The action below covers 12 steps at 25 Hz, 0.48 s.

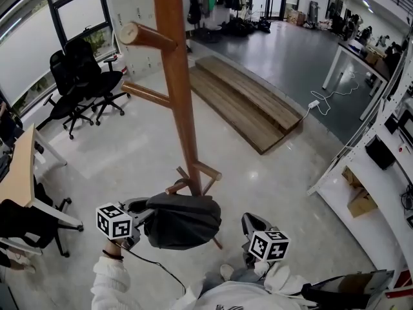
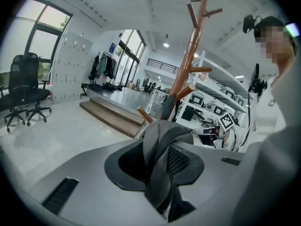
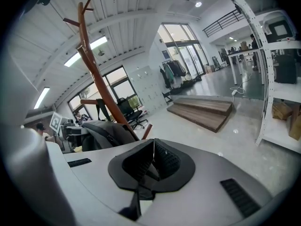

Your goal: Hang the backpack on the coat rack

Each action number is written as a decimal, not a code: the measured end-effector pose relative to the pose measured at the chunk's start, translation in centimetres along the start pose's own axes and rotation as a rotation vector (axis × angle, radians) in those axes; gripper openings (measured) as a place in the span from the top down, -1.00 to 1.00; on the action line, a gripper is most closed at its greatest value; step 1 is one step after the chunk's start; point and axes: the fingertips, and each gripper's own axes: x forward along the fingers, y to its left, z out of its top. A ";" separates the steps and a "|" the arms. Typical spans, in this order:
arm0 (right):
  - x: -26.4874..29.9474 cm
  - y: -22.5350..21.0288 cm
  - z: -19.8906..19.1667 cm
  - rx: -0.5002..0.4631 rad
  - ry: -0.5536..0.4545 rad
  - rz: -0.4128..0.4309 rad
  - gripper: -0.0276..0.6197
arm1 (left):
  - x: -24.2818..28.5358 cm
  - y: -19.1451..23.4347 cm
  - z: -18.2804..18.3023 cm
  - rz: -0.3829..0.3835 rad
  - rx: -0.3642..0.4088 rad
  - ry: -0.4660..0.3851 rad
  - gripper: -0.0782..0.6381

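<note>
The dark grey backpack hangs low beside the foot of the wooden coat rack. My left gripper is at the backpack's left end, shut on its grey mesh strap, which bunches between the pads of that gripper. The rack's pole and pegs rise just behind the strap. My right gripper hovers to the right of the backpack, apart from it. In its own view my right gripper is shut with nothing between the pads, and the backpack lies to its left under the rack.
Two black office chairs stand at the back left by the windows. A low wooden platform lies behind the rack. White shelving runs along the right, a desk with a chair along the left. A cable trails on the floor.
</note>
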 end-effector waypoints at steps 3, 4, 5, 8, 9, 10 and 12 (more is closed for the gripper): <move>0.2 0.3 -0.3 -0.008 0.009 0.008 0.88 | 0.6 0.6 -0.3 0.004 0.007 -0.004 0.52; 0.2 0.4 -0.4 -0.011 0.012 0.009 0.88 | 0.7 0.7 -0.5 0.002 0.007 -0.004 0.52; 0.3 0.5 -0.4 -0.013 0.014 0.010 0.88 | 0.9 0.9 -0.6 -0.002 0.008 -0.002 0.52; 0.3 0.4 -0.4 -0.016 0.017 0.006 0.88 | 1.7 1.0 -0.9 -0.016 0.003 0.000 0.52; 0.2 0.4 -0.4 -0.017 0.017 0.005 0.88 | 2.0 1.0 -1.1 -0.018 0.001 -0.001 0.52; 0.1 0.3 -0.3 -0.017 0.016 0.004 0.88 | 2.3 1.0 -1.2 -0.019 0.001 -0.001 0.52; 0.0 0.3 -0.3 -0.019 0.015 0.002 0.88 | 2.9 1.0 -1.6 -0.008 0.008 0.001 0.50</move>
